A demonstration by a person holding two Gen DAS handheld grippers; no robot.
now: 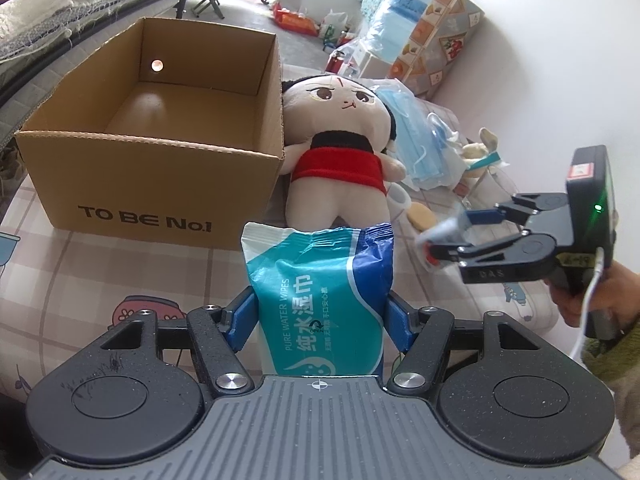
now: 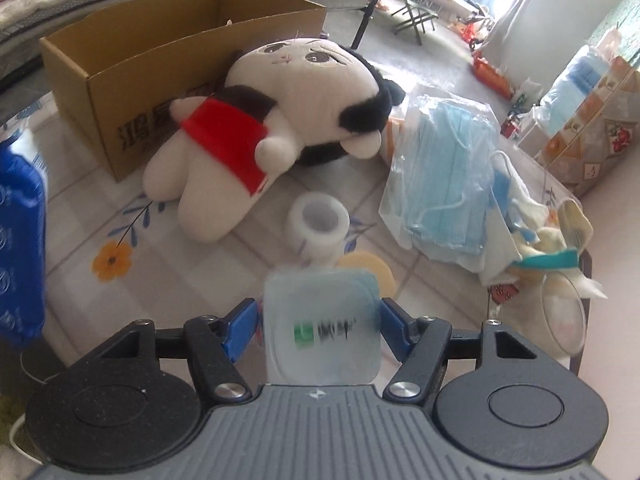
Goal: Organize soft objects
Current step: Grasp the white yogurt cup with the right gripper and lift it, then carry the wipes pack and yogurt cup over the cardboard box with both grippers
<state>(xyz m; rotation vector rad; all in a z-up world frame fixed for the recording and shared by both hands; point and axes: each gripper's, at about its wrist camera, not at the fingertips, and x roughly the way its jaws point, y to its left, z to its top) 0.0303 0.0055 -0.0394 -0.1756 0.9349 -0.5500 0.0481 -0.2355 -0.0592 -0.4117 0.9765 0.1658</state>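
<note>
Where the left wrist view fills its lower half with black linkage, left gripper (image 1: 320, 316) clamped on a teal and blue wet wipes pack (image 1: 320, 296), blue pads pressed against both long sides, pack standing up out of the jaws toward frame centre. Beyond it, upper left of the frame: open cardboard box (image 1: 168, 184) with dark lettering on its front wall, inside bare. Just right of the box, touching its side wall: plush doll (image 1: 340, 152) in a red top, on its back, head toward the top of the frame. Right of the doll, a clear bag of blue face masks (image 1: 416, 148), then a small jumble of pale soft items at the table's far edge, too small to sort out. At right edge, right gripper (image 1: 432, 244) held by a hand (image 1: 588, 296) in a green sleeve, tips blurred. From the right wrist view, lower centre: same gripper pinching a small translucent plastic packet (image 2: 320, 332) with a green and black label, smeared by blur, pads against both edges. Above it, a white tape roll (image 2: 320, 220) and a yellow round sponge (image 2: 380, 272) on the checked floral tablecloth (image 2: 160, 256).
</note>
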